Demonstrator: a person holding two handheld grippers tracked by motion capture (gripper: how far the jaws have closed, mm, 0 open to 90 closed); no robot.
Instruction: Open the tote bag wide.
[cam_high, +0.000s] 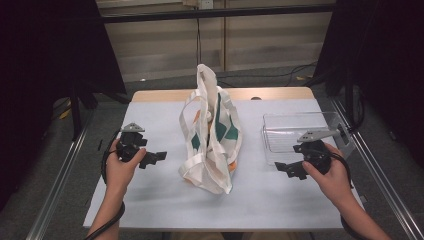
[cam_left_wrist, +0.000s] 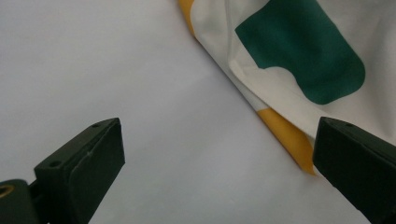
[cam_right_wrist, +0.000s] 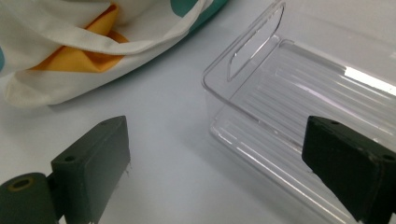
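Note:
A white cloth tote bag (cam_high: 212, 135) with green and orange patches stands slumped in the middle of the table, its handles up. My left gripper (cam_high: 159, 158) rests to the bag's left, jaws wide apart and empty, pointing at the bag's lower edge (cam_left_wrist: 289, 79). My right gripper (cam_high: 286, 169) sits at the right, open and empty, its jaws facing the near end of a clear plastic bin (cam_high: 300, 131). The bin (cam_right_wrist: 299, 112) lies empty beside the bag's folded corner (cam_right_wrist: 93, 51).
The white table cover (cam_high: 150, 200) has free room in front of the bag and behind each gripper. Metal rails (cam_high: 55, 180) run along both table sides. Dark curtains and cables lie beyond the far edge.

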